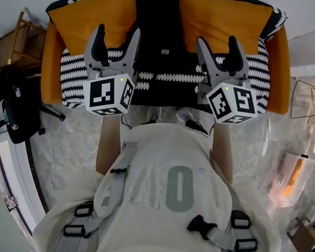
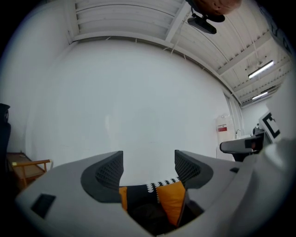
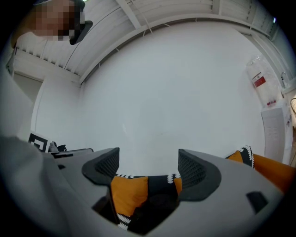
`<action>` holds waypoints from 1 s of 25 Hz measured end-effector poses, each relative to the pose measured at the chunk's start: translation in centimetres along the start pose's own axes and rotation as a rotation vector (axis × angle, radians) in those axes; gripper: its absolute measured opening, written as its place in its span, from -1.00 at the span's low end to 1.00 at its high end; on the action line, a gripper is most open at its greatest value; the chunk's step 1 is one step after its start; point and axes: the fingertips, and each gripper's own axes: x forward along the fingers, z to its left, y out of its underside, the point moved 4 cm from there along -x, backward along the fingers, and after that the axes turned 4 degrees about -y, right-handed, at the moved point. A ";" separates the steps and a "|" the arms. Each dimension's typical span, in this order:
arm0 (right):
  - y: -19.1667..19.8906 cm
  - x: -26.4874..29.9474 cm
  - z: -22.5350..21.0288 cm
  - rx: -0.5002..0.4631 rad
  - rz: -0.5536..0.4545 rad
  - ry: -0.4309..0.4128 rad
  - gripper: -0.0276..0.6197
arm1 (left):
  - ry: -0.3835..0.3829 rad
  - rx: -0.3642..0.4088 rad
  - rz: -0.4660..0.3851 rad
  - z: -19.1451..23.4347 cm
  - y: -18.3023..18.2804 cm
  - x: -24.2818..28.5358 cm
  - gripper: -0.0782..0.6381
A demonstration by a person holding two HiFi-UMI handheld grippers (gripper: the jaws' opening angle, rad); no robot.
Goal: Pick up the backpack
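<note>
Black backpack (image 1: 165,39) sat on sofa (image 1: 70,71), ahead of both grippers, between them.
Left gripper (image 1: 118,31) and right gripper (image 1: 217,42) gaped wide, empty, clear of it.

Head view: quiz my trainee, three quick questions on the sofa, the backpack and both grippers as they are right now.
1. True or false: the backpack lies on the sofa between two cushions.
2. The cushions are: A green, B orange, C blue?
3. Fill in: the jaws of the left gripper and the right gripper both stand ____, with nothing held.
Key: 1 true; 2 B; 3 open.
</note>
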 end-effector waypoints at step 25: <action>37.9 16.5 -12.1 0.155 0.532 0.034 0.29 | -0.053 0.046 0.527 10.4 43.4 11.4 0.14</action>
